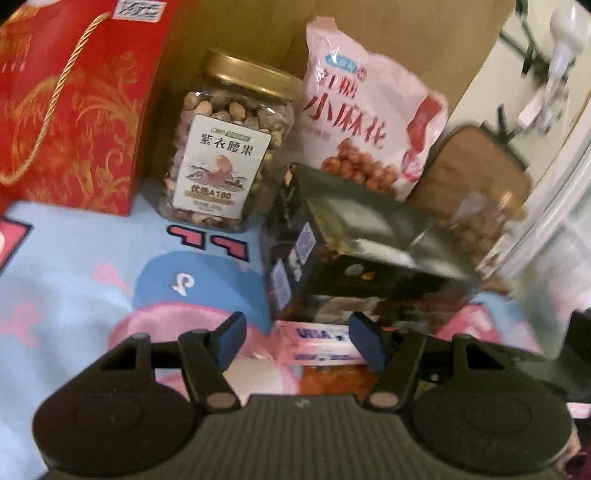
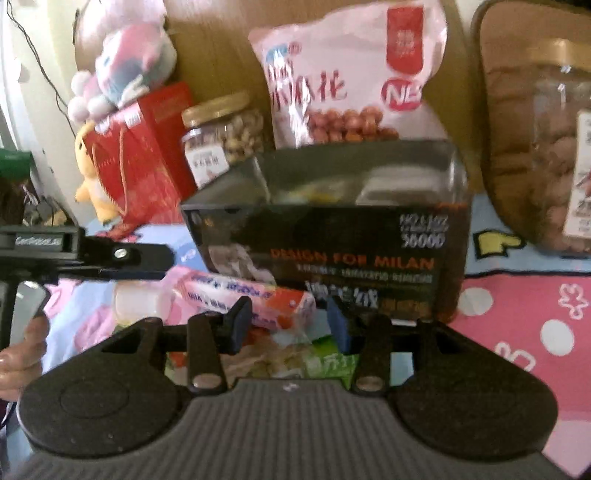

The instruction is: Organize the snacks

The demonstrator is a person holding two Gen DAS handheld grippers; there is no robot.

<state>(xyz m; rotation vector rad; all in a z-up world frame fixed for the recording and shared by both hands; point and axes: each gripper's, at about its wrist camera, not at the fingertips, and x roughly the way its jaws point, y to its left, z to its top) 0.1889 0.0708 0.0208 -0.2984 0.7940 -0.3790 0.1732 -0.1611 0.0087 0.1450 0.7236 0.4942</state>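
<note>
A black box [image 1: 354, 254] printed "DESIGN FOR MILAN" [image 2: 332, 236] stands on the patterned cloth, in front of a pink snack bag [image 1: 365, 122] [image 2: 347, 81]. A clear nut jar with a gold lid [image 1: 225, 155] [image 2: 221, 136] stands to its left. A pink wrapped snack pack [image 1: 317, 343] [image 2: 251, 299] lies in front of the box. My left gripper [image 1: 299, 339] is open just above that pack, not closed on it. My right gripper [image 2: 290, 323] is open over the pack's end and other small packets [image 2: 295, 362].
A red gift bag [image 1: 74, 103] [image 2: 136, 173] stands at the left. A second nut jar [image 2: 543, 155] [image 1: 480, 206] stands at the right. Plush toys [image 2: 122, 70] sit above the red bag. A cardboard wall [image 1: 236, 33] backs the row. The left gripper's body [image 2: 85, 254] shows at the left.
</note>
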